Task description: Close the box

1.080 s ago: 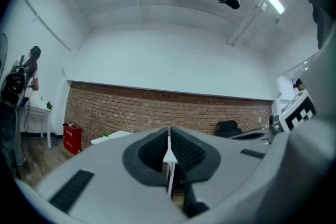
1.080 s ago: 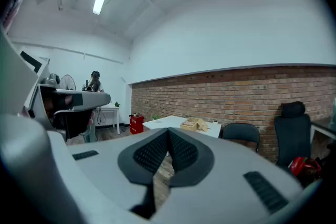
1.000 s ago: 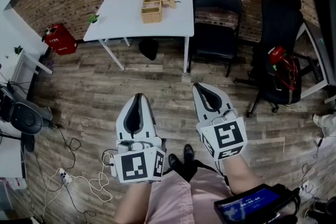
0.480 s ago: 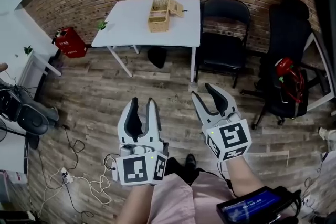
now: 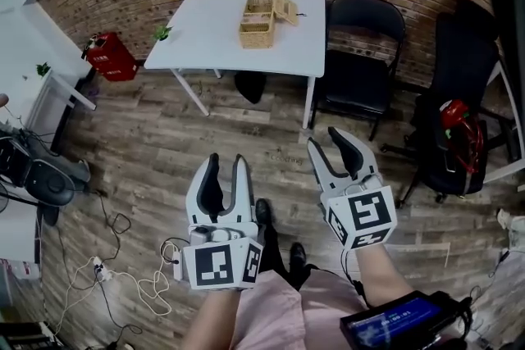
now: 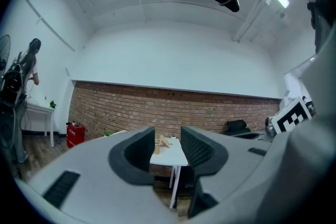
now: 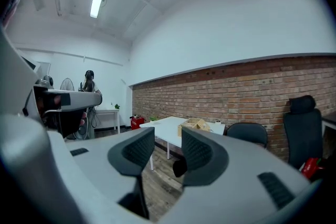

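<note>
Fingers (image 5: 243,186) on both grippers are seen opening, and nothing stands between either pair. The left gripper (image 5: 225,163) and the right gripper (image 5: 327,142) are held empty, low over the floor (image 5: 164,143).

The box (image 5: 256,30), a woven one, is set on the far part of the table (image 5: 201,33), well apart from both grippers. Its lid (image 5: 285,7) is judged to be thrown back to the right of the open body, though the hinge cannot be made out at this range. In the left gripper view the box (image 6: 160,143) is framed far off between the jaws. In the right gripper view the box (image 7: 195,124) shows just above them.

The step in hand is judged to be the approach, since nothing can be reached from here. The table is best walked up to along its near long side. The chair (image 5: 361,53) at its right end and the cables (image 5: 123,283) on the floor at the left should be kept clear of.

Since the lid lies on the right, it is best taken by the right gripper at its free edge. The body can be steadied by the left gripper, because a light woven box is likely to slide when pushed. The lid should be swung over along its own arc and set down gently, not pressed flat from above. The jaws can be left wide until the edge is reached.
</note>
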A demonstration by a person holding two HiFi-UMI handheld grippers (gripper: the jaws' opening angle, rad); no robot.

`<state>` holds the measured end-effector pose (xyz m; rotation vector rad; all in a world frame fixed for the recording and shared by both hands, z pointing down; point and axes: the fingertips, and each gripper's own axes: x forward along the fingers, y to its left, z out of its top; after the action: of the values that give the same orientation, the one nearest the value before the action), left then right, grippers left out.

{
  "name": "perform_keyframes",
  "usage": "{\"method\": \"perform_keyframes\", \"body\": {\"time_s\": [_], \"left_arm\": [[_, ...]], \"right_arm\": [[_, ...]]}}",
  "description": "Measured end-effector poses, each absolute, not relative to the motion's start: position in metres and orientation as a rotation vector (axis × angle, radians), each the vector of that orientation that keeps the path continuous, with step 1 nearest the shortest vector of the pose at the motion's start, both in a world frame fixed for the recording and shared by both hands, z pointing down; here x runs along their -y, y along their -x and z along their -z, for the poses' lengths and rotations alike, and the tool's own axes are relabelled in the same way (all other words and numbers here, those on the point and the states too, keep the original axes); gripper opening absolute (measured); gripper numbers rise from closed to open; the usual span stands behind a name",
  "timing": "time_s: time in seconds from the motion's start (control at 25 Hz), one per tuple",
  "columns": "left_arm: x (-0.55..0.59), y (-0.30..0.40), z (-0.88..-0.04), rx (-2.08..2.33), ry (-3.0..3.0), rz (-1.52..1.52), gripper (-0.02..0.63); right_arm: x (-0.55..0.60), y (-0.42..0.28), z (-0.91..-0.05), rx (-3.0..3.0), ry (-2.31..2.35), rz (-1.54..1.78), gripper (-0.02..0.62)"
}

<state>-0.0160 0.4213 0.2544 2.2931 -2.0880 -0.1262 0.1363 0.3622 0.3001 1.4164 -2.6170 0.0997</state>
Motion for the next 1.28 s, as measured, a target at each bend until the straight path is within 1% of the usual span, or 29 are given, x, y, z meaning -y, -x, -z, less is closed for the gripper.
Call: {"method": "perform_keyframes", "body": {"time_s": [0.4,0.64,0.8,1.04,1.28], "left_arm": [[-0.31,0.069,-0.286,2.036,-2.267,0.099,0.149],[-0.239,0.119,-0.279,2.02,-2.285,0.118,0.149],[-0.199,0.137,-0.267,1.993,-2.331,0.14,0.149],[-0.158,0.143,-0.263,1.931,-2.377,0.153,0.149],[-0.127,0.128,-0.28,1.836,-2.426,0.094,0.149]], "right_arm": [[-0.253,-0.088,-0.333,2.543,-1.417,-0.152,0.152],[-0.185,-0.045,-0.321,2.528,-1.45,-0.126,0.138],[-0.149,-0.028,-0.307,2.517,-1.499,-0.088,0.135],[-0.118,-0.032,-0.295,2.468,-1.591,-0.069,0.129],[-0.097,-0.052,-0.306,2.407,-1.666,-0.103,0.126]]}}
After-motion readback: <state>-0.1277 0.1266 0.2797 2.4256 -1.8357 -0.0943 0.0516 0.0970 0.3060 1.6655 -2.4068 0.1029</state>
